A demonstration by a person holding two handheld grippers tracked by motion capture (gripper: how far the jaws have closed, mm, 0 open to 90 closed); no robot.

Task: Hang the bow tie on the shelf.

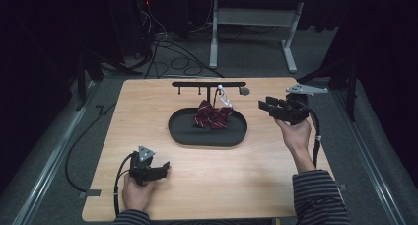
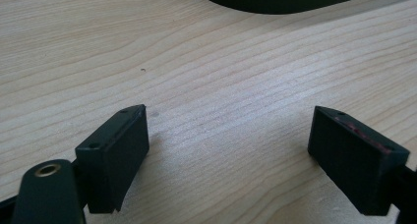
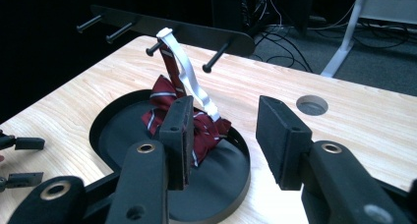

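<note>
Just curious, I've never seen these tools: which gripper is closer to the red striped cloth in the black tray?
The right gripper: it hovers just right of the tray, facing the red striped cloth. The left gripper sits near the table's front edge.

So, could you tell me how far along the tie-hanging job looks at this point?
Done: the white strap is looped over a peg of the black rack. In hand: nothing; the left gripper rests open near the table's front edge, and the right gripper, open, hovers beside the tray. Left, I'd guess: the striped maroon tie lies bunched in the tray, so it may need lifting out.
</note>
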